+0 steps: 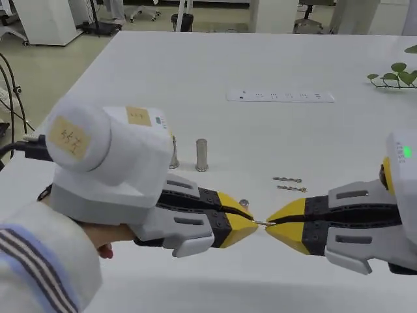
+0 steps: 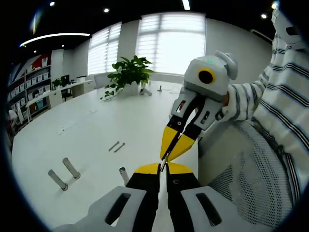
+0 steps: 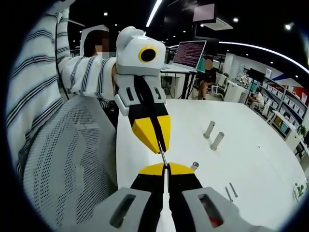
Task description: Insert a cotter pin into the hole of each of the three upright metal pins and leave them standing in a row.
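Observation:
My left gripper [image 1: 251, 223] and right gripper [image 1: 270, 223] meet tip to tip just above the white table, both shut on one thin cotter pin [image 1: 262, 223] that bridges them. That cotter pin [image 3: 163, 157] runs from the left gripper's tips [image 3: 159, 143] into my right jaws. One upright metal pin [image 1: 201, 155] stands behind the grippers, a second metal pin [image 1: 174, 153] is half hidden by the left gripper's body, and a third metal pin [image 1: 244, 204] stands right beside the tips. Two spare cotter pins [image 1: 288, 184] lie on the table.
A white power strip [image 1: 280, 96] lies farther back and plant leaves [image 1: 394, 74] reach in at the right edge. A mesh chair [image 3: 72, 159] sits at the near table edge. A potted plant [image 2: 128, 75] stands at the table's far end.

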`<action>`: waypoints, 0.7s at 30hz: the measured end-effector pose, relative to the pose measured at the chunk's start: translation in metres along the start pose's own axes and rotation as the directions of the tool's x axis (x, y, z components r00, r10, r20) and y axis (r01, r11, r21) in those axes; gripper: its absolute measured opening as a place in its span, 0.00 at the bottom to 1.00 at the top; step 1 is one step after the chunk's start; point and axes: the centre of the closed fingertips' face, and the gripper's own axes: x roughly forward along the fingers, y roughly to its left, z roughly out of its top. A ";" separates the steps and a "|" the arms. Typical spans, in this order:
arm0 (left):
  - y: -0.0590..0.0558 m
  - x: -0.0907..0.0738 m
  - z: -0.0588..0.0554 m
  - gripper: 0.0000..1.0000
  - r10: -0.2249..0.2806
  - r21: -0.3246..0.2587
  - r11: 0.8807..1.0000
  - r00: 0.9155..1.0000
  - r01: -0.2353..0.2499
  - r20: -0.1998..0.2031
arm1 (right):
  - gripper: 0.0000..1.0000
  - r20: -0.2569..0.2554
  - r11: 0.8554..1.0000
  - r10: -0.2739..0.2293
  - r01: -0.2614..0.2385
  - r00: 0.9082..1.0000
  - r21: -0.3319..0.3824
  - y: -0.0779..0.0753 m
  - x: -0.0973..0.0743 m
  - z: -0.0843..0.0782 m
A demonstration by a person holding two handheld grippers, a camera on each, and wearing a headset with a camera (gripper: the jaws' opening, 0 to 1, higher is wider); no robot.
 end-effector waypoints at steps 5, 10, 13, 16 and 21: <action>0.003 0.000 -0.003 0.04 0.008 0.038 0.999 1.000 -0.007 -0.020 | 0.00 -0.016 1.000 0.004 -0.005 1.000 -0.020 -0.001 0.000 -0.002; 0.009 0.003 -0.011 0.12 0.026 0.028 0.999 0.999 -0.024 -0.047 | 0.00 -0.034 1.000 0.002 -0.003 0.999 -0.024 -0.007 -0.001 -0.007; 0.014 0.004 -0.017 0.14 0.039 0.017 0.999 0.997 -0.038 -0.063 | 0.00 -0.046 1.000 -0.004 0.003 0.999 -0.029 -0.011 -0.003 -0.010; 0.019 0.004 -0.020 0.15 0.058 -0.007 0.998 0.996 -0.058 -0.064 | 0.00 -0.050 1.000 -0.012 0.011 0.999 -0.027 -0.017 -0.005 -0.012; 0.030 0.004 -0.024 0.18 0.093 -0.037 0.995 0.994 -0.096 -0.065 | 0.00 -0.067 1.000 -0.025 0.024 0.997 -0.003 -0.031 -0.008 -0.022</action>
